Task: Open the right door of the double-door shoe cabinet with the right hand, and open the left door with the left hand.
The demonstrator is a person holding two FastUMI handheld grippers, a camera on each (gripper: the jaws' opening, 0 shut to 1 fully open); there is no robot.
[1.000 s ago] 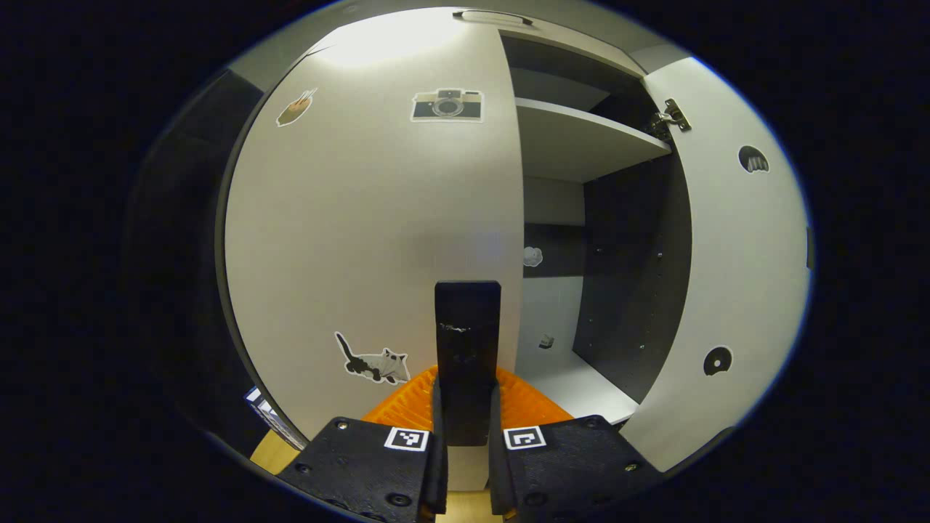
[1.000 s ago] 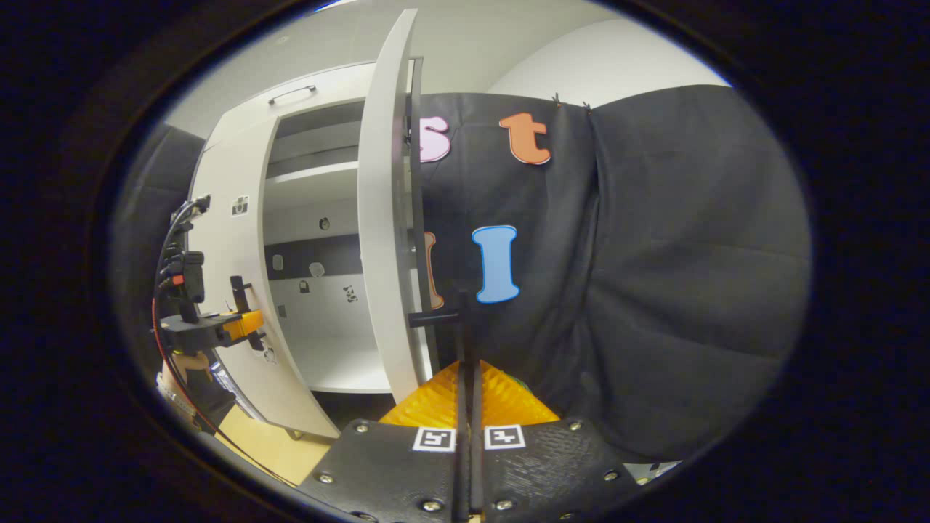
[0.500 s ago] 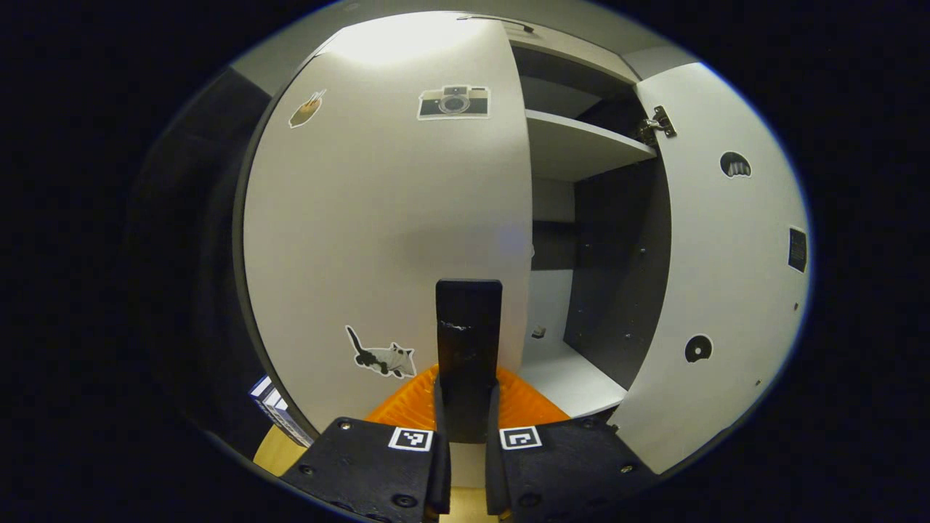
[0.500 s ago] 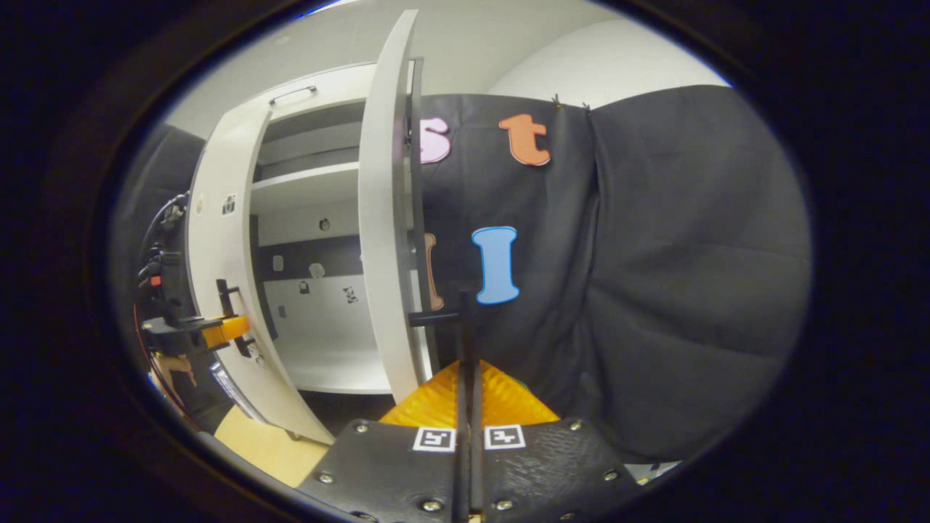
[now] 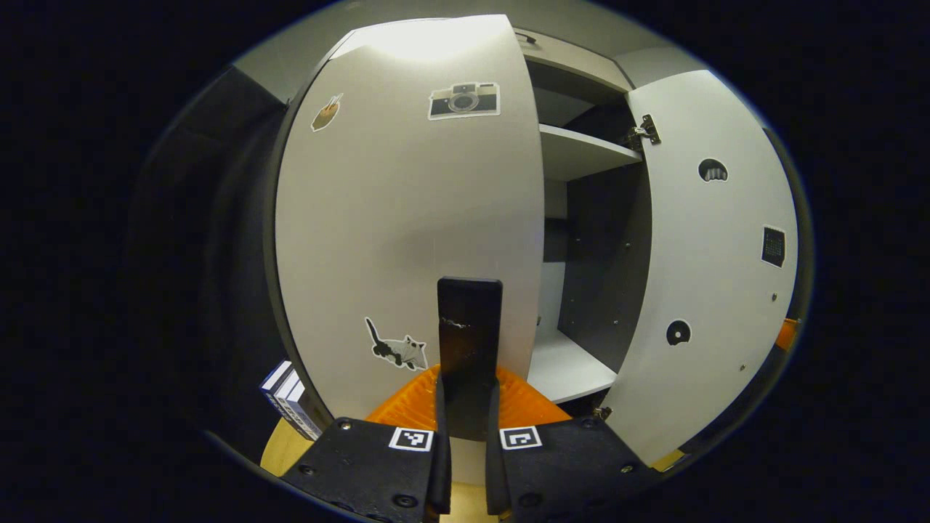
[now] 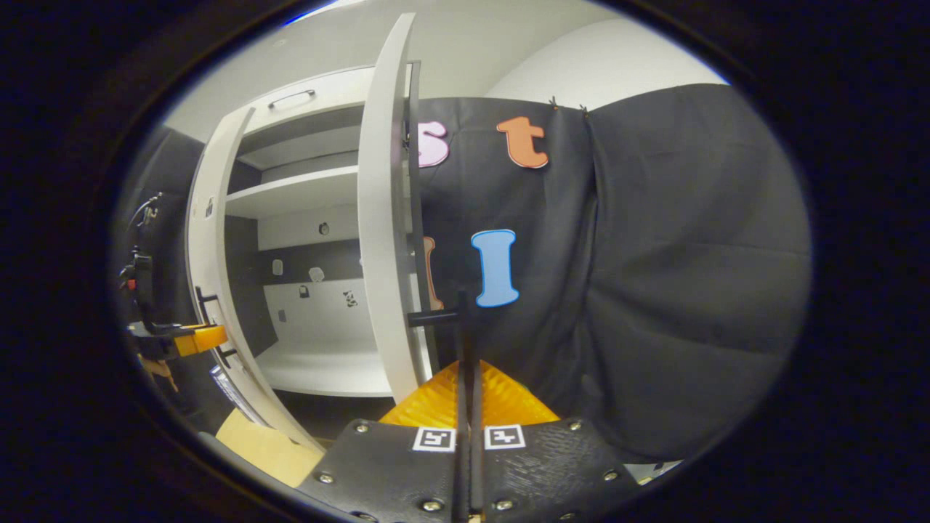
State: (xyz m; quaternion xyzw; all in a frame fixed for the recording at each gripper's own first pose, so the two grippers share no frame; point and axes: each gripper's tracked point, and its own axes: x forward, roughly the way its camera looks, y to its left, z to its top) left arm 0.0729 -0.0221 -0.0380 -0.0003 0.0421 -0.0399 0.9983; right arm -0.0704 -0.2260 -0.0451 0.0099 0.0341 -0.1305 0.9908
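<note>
Probably a cloth-walled booth (image 6: 654,254), shoe cabinet (image 6: 305,196)

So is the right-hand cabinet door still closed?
No, in the left gripper view the right door stands swung wide open, showing the shelf inside the cabinet.

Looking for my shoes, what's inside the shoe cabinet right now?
Inside the shoe cabinet: bare white shelf, bare bottom board, small stickers on the back. No shoes visible. The left door hides the left part.
</note>
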